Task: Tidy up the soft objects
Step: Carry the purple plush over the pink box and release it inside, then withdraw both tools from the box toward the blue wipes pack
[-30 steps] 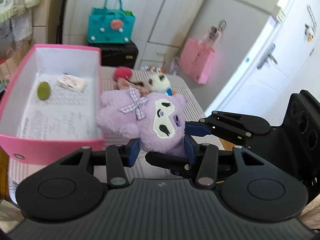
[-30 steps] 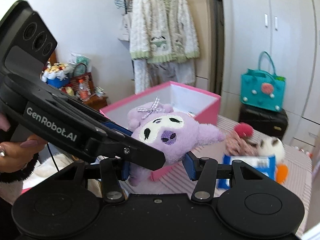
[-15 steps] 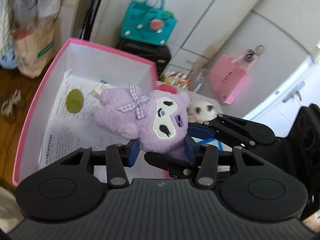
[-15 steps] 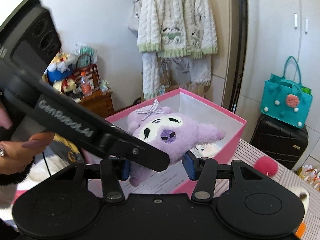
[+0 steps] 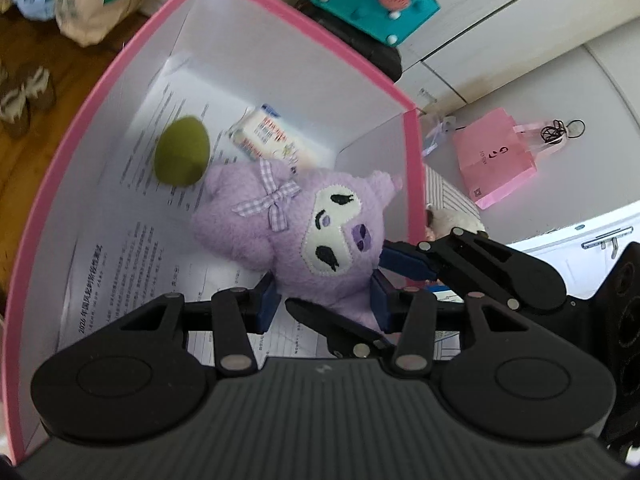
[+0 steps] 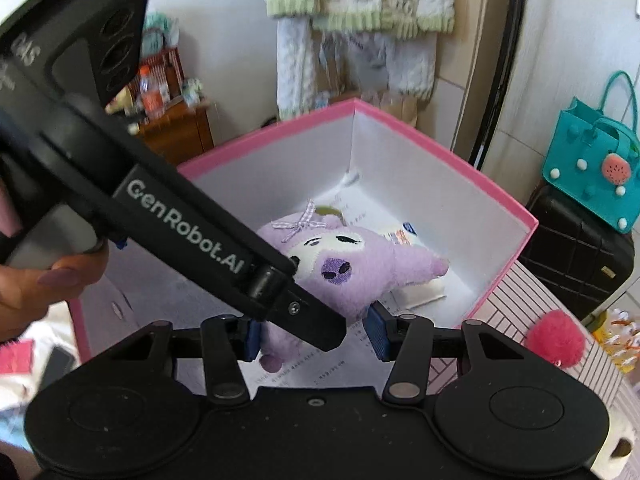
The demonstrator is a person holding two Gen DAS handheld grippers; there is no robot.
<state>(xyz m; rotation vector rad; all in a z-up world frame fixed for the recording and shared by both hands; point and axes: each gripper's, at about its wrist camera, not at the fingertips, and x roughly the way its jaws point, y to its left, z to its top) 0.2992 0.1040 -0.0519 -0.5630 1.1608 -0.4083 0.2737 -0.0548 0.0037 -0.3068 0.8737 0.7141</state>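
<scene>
A purple plush toy [image 5: 312,232] with a checked bow and a white face hangs over the inside of the pink box [image 5: 280,4], close above its paper-lined floor. My left gripper [image 5: 324,298] is shut on the toy's lower body, blue pads on both sides. My right gripper [image 6: 316,332] is shut on the same toy from the other side; its fingers [image 5: 404,264] cross in from the right in the left wrist view. In the right wrist view the left gripper's finger [image 6: 280,280] covers part of the plush toy [image 6: 352,268]. A green oval soft piece [image 5: 182,152] and a tissue pack [image 5: 272,136] lie in the box.
The pink box [image 6: 440,140] stands on a striped table [image 6: 560,380], where a pink pompom [image 6: 554,340] and a white plush [image 5: 452,220] lie. Behind it are a teal bag [image 6: 592,176], a black suitcase [image 6: 576,252] and a pink paper bag [image 5: 496,160]. A hand [image 6: 40,284] holds the left gripper.
Both grippers carried the purple plush toy from beside the box to over its inside and lower toward the floor. The left gripper rolled. Both grips stayed the same.
</scene>
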